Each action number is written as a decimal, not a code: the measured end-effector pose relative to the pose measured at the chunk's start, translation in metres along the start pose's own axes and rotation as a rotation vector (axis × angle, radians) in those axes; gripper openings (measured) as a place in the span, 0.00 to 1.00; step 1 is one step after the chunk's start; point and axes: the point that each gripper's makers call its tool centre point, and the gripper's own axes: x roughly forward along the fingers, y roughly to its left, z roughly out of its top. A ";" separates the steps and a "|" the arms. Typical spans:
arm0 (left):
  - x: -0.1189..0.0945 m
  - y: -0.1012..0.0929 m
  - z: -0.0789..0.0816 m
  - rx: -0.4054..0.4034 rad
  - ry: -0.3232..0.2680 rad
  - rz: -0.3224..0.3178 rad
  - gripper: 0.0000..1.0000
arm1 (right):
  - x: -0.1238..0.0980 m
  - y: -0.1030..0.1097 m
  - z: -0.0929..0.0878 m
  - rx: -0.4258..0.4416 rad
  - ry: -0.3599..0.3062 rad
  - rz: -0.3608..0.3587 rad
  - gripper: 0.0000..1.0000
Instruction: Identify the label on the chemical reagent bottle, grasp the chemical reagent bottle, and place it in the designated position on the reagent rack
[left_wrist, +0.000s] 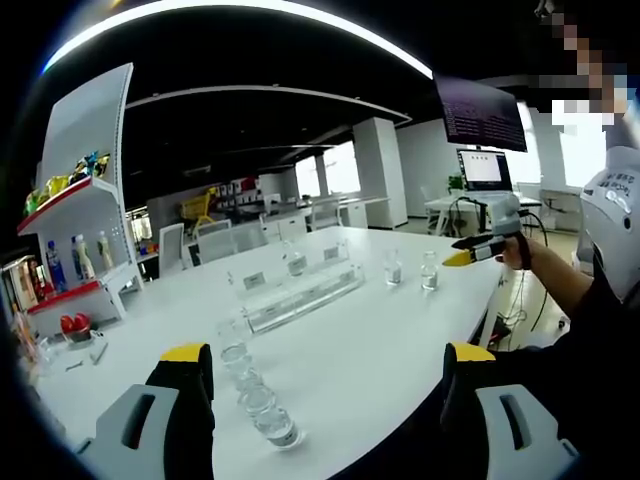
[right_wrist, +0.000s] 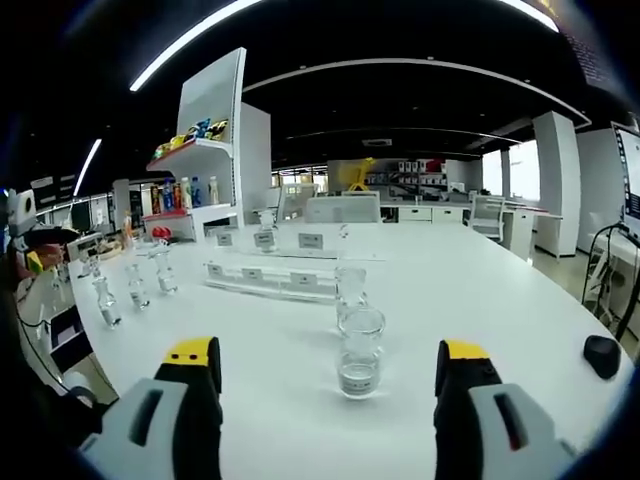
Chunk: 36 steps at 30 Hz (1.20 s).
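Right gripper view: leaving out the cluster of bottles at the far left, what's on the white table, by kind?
Loose glass bottles: 2
Bottle in rack: 1
Clear rack: 1
Black object: 1
Total: 5

Curved ceiling light strips (left_wrist: 250, 8) are glowing over a dark-ceilinged office. A white display shelf (right_wrist: 205, 150) is standing beyond the white table (right_wrist: 480, 290), and daylight is entering through far windows (left_wrist: 340, 168).

- The reagent bottles (right_wrist: 359, 351) are small clear glass vials, standing upright on the white table; two stand one behind the other in the right gripper view.
- The reagent rack (right_wrist: 262, 281) is a long clear acrylic stand with white labels, mid-table; one bottle (left_wrist: 295, 263) stands on it.
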 end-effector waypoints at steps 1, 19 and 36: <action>0.000 0.000 0.000 0.000 0.000 0.000 0.95 | 0.001 0.000 0.000 -0.001 0.001 0.001 0.84; -0.003 0.001 0.001 -0.001 -0.011 -0.001 0.95 | 0.024 0.000 -0.011 -0.001 0.029 -0.003 0.82; -0.004 0.003 0.002 0.000 -0.009 0.005 0.95 | 0.044 -0.001 -0.016 -0.025 0.010 0.012 0.71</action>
